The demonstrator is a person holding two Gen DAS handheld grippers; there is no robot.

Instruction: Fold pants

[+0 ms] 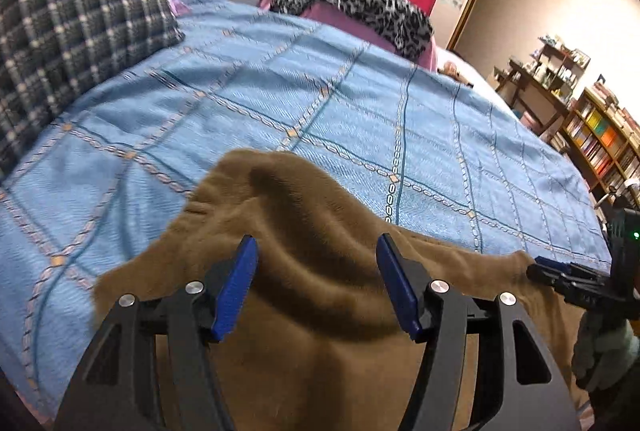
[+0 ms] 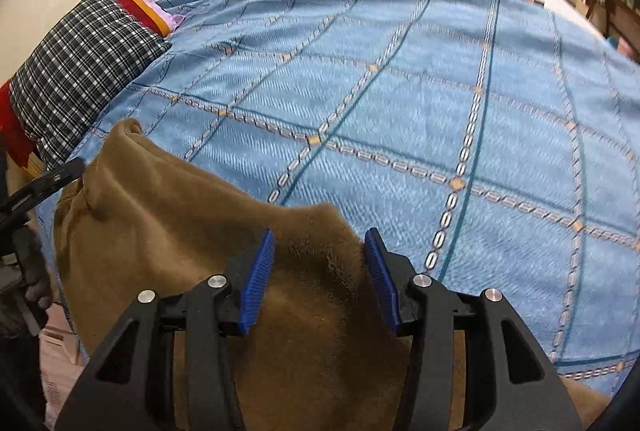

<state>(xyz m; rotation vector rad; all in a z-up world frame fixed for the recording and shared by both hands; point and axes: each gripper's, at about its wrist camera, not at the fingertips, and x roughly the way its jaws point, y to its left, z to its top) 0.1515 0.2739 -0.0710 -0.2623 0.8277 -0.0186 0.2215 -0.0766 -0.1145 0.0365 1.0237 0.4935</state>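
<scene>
The brown pants (image 1: pixel 304 271) lie rumpled at the bed's (image 1: pixel 360 119) near edge, running left-right beneath both tools: left tool (image 1: pixel 318 283) and right tool (image 2: pixel 320 281) gape wide, gripping nothing.

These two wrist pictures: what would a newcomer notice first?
The brown fleece pants lie bunched at the near edge of the blue checked bedspread. Both claws, left and right, hang open just over them. Behind, a plaid pillow lies at the left.
</scene>
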